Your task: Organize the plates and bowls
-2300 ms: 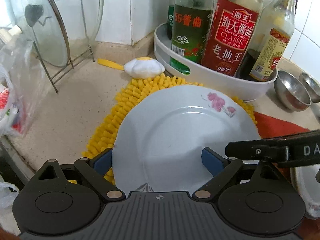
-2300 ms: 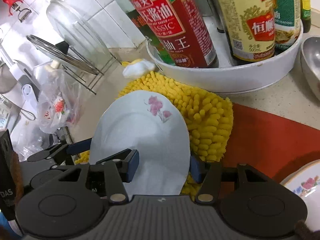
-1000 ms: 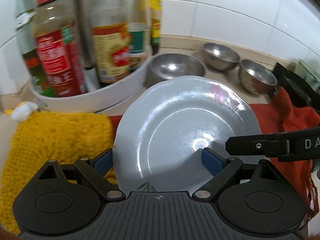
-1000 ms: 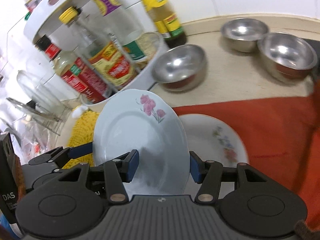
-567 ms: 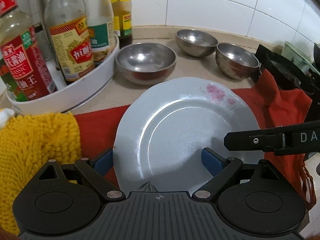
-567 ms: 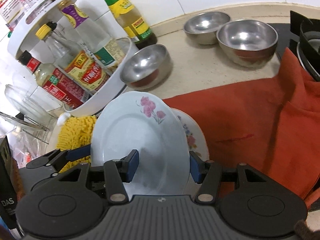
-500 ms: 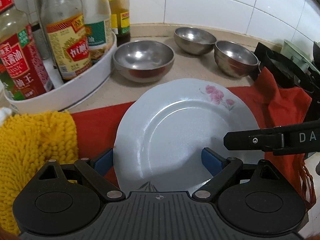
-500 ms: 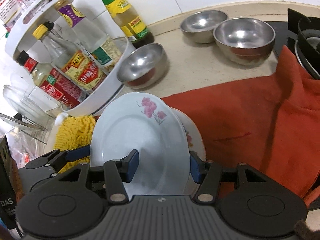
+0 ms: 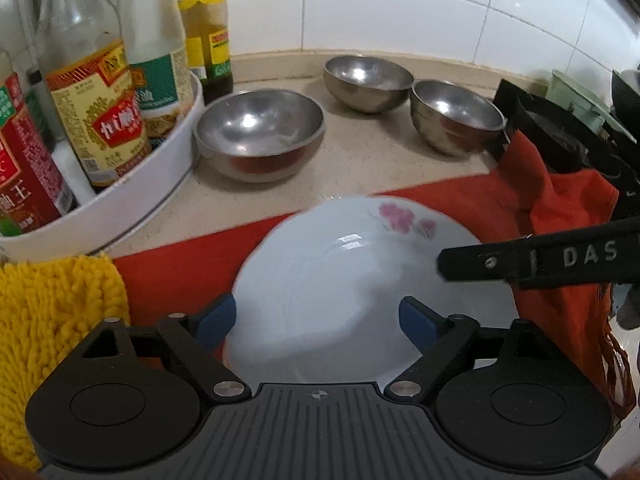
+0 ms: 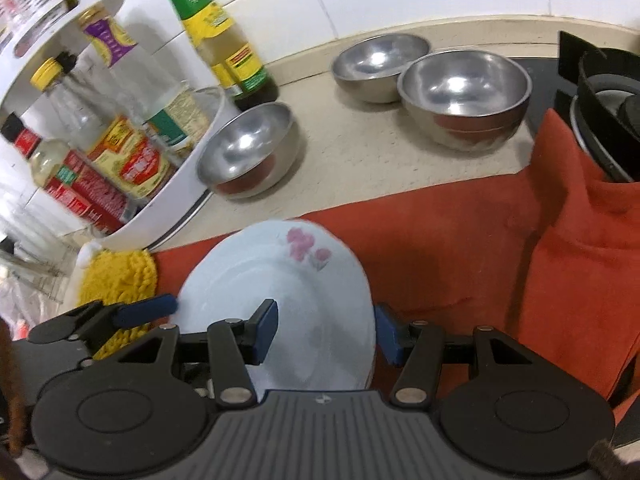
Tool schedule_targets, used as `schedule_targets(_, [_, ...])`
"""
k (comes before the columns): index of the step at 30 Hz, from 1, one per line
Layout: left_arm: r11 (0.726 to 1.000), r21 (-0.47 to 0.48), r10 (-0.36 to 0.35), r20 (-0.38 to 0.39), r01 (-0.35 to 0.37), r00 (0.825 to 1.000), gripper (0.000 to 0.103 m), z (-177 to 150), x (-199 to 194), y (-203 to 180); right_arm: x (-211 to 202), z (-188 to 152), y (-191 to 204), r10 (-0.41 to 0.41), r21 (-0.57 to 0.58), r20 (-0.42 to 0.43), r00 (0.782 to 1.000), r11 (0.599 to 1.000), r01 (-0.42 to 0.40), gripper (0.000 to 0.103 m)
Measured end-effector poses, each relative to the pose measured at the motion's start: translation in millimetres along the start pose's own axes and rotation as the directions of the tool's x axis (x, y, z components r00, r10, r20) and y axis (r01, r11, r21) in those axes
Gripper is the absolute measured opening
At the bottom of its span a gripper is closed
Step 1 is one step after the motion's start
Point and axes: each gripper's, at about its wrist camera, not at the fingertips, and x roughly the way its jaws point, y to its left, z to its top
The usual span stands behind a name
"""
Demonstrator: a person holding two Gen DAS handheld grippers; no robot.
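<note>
A white plate with a pink flower [image 9: 340, 280] lies low over the red cloth [image 9: 180, 264]; it also shows in the right wrist view [image 10: 280, 300]. My left gripper [image 9: 316, 318] straddles its near rim with blue pads at each side. My right gripper [image 10: 324, 334] straddles the plate's right edge. Its finger [image 9: 540, 256] crosses the left wrist view. Whether either set of jaws presses the plate I cannot tell. A second plate's rim peeks out beneath [image 10: 370, 364]. Three steel bowls [image 9: 260, 136] [image 9: 368, 84] [image 9: 456, 118] stand on the counter behind.
A white round rack with sauce bottles [image 9: 120, 184] stands at the left. A yellow chenille mat [image 9: 52, 312] lies at the near left. A black stove [image 10: 600, 92] is at the right, partly under the red cloth [image 10: 480, 248]. A tiled wall closes the back.
Both grippers carried the plate from the yellow mat rightward to the red cloth and lowered it onto the floral plate lying there. The plate now lies flatter and lower.
</note>
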Motion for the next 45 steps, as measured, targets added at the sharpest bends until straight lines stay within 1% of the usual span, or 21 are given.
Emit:
schedule_targets(2, [1.0, -0.016, -0.004, -0.008, 0.004, 1.0, 0.093, 2.5, 1.2, 8.5, -3.3, 3.2, -1.0, -0.027, -0.005, 0.029, 0.999, 1.0, 0.027, 0.05])
schedule_targets(5, [1.0, -0.032, -0.001, 0.004, 0.002, 1.0, 0.093, 7.1, 1.8, 19.8, -3.0, 6.9, 0.6, -0.06, -0.03, 0.038, 0.997, 0.998, 0.062, 0.05])
schedule_targets(8, [0.999, -0.037, 0.002, 0.007, -0.002, 1.0, 0.093, 9.4, 2.9, 29.0, 3.9, 5.9, 1.7, -0.069, -0.026, 0.014, 0.998, 0.997, 0.069, 0.05])
schedule_targets(13, [0.996, -0.07, 0.049, -0.013, -0.05, 0.999, 0.093, 12.6, 7.2, 41.2, 10.8, 7.8, 1.5, -0.054, -0.043, 0.0, 0.999, 0.998, 0.054, 0.05])
schedule_targets(15, [0.994, -0.09, 0.062, -0.02, -0.064, 0.998, 0.093, 18.6, 8.7, 40.7, 13.0, 15.5, 1.5, -0.042, -0.059, 0.002, 0.999, 0.997, 0.042, 0.05])
schedule_targets(17, [0.992, -0.105, 0.069, -0.007, -0.069, 0.998, 0.094, 26.3, 7.3, 38.1, 14.1, 28.0, 2.2, -0.031, -0.074, 0.009, 0.999, 0.997, 0.031, 0.05])
schedule_targets(20, [0.987, -0.113, 0.115, 0.007, -0.114, 0.993, 0.094, 39.7, 9.2, 32.2, 14.5, 46.9, 4.4, -0.009, -0.104, 0.028, 1.0, 0.995, 0.012, 0.051])
schedule_targets(22, [0.984, -0.122, 0.13, 0.009, -0.128, 0.991, 0.094, 47.1, 12.0, 30.6, 16.2, 58.8, 4.8, 0.001, -0.124, 0.034, 0.999, 0.992, 0.003, 0.051])
schedule_targets(26, [0.974, -0.138, 0.179, -0.016, -0.179, 0.984, 0.095, 62.4, 24.0, 30.0, 29.3, 77.7, 6.7, 0.004, -0.146, 0.012, 1.0, 0.989, -0.002, 0.053])
schedule_targets(30, [0.969, -0.145, 0.2, -0.028, -0.202, 0.979, 0.095, 74.7, 30.8, 31.7, 43.6, 97.4, 13.5, 0.019, -0.178, 0.002, 1.0, 0.984, -0.018, 0.053])
schedule_targets(35, [0.968, -0.143, 0.202, -0.04, -0.205, 0.979, 0.095, 86.6, 39.6, 32.4, 54.3, 114.0, 20.8, 0.034, -0.214, 0.001, 0.999, 0.976, -0.033, 0.054])
schedule_targets(45, [0.972, -0.143, 0.181, -0.06, -0.187, 0.982, 0.096, 99.2, 58.1, 36.2, 73.7, 128.1, 19.0, 0.027, -0.214, -0.017, 0.999, 0.976, -0.03, 0.055])
